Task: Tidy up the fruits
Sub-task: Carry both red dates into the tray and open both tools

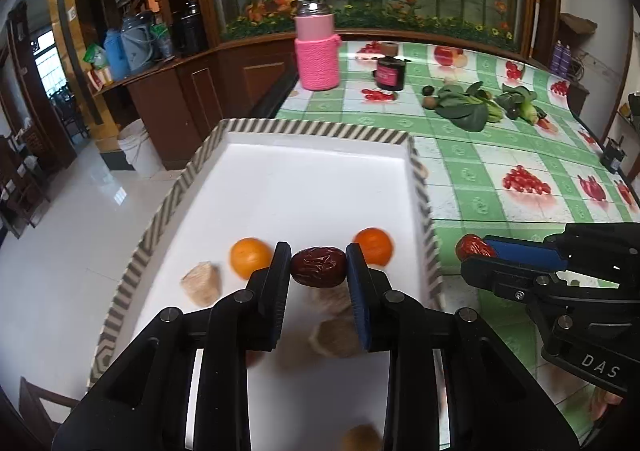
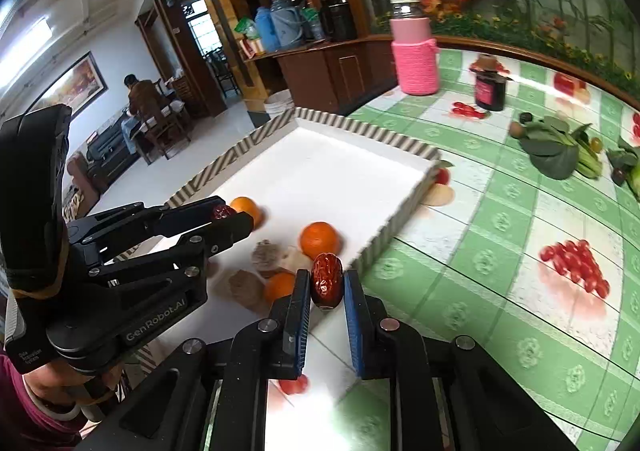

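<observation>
Each hand's tool pinches a red date. The left tool (image 1: 318,265) clamps one date (image 1: 318,266) lengthwise over the white tray (image 1: 320,131), hiding most of the blurred brown lumps (image 1: 336,331) beneath it. The right tool (image 2: 327,287) grips its own date (image 2: 327,281) upright, just beyond the tray's striped near corner, above the worktop (image 2: 500,211). Two oranges (image 1: 250,257) sit behind the left tool's fingers, one half covered. A third orange (image 2: 280,285) peeks out beside the right tool. The tray's far half lies bare. Beyond it stand a pink jar (image 1: 317,51), a dark cup (image 1: 390,73) and leafy greens (image 1: 468,107), well apart.
</observation>
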A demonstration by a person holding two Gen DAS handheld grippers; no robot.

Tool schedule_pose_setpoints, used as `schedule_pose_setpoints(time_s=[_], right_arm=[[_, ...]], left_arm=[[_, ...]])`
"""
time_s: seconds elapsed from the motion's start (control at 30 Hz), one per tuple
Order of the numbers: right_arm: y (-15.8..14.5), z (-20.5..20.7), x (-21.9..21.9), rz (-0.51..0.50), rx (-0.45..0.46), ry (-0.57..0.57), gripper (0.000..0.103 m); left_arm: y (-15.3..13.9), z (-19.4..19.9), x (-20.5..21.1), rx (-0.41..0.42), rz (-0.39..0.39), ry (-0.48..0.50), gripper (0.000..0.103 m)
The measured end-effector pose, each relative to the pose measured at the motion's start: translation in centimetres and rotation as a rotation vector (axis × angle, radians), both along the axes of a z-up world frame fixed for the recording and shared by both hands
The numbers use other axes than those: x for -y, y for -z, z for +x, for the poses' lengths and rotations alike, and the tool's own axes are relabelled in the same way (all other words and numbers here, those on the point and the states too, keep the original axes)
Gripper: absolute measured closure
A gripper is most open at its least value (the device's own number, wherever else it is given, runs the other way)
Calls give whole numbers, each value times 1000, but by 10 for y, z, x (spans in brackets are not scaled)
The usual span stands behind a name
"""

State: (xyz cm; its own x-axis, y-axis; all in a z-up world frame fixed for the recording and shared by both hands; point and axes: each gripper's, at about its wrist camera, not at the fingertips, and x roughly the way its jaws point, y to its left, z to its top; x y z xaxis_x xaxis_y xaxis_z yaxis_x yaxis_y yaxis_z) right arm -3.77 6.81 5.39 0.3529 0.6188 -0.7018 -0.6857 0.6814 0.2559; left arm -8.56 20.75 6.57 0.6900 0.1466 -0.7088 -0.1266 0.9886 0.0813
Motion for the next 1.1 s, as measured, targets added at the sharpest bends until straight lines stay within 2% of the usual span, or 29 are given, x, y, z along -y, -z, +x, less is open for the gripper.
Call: schedule_pose_setpoints(time_s=[0.27, 0.53, 0.8, 1.1], right_arm=[[3, -5, -31, -24, -1, -55, 87], [7, 2, -50, -38, -8, -82, 87], [13, 18, -77, -61, -9, -116, 87], [32, 36, -110, -108, -36, -149, 87]], left_arm=[[7, -9, -21, -4, 7, -36, 76], [14, -16, -40, -24, -30, -55, 76], [23, -14, -39, -53, -59, -35, 76], [30, -11, -45, -74, -88, -55, 76]])
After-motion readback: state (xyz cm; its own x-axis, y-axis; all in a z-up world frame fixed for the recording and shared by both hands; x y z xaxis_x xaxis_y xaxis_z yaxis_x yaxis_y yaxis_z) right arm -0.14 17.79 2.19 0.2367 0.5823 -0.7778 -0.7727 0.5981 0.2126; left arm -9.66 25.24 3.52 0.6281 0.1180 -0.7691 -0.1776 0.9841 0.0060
